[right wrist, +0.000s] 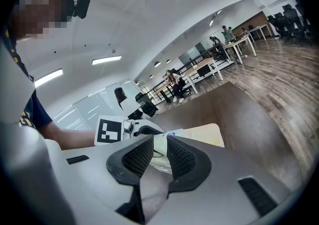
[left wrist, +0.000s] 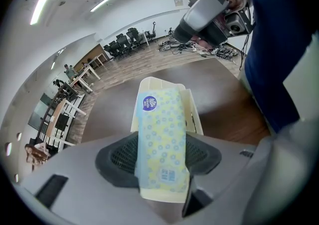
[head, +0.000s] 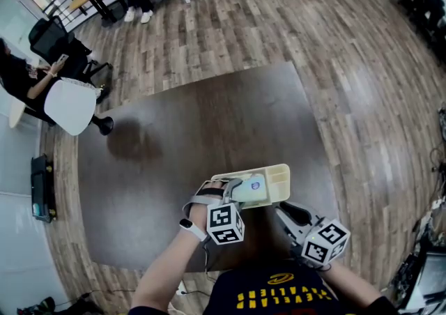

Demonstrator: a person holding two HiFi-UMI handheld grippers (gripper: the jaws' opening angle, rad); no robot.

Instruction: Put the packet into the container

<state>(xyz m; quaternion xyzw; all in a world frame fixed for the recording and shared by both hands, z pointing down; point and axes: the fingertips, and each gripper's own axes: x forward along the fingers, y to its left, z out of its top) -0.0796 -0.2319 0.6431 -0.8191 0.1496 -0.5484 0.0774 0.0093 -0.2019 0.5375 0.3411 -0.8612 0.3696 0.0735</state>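
A pale packet (left wrist: 162,134) with blue dots and a round blue logo sits lengthwise between the pads of my left gripper (left wrist: 160,158), which is shut on it. In the head view the packet (head: 252,190) hangs over the left part of the cream container (head: 279,175), which stands on the dark table near its front edge. My right gripper (head: 284,210) is at the container's near right corner. In the right gripper view its jaws stand narrow, with the container's pale rim (right wrist: 160,162) between the pads. Whether the packet touches the container floor is hidden.
The dark brown table (head: 195,139) stretches away beyond the container. A white chair (head: 70,106) stands at its far left corner. People sit at desks far back left. The table's front edge runs just below my grippers.
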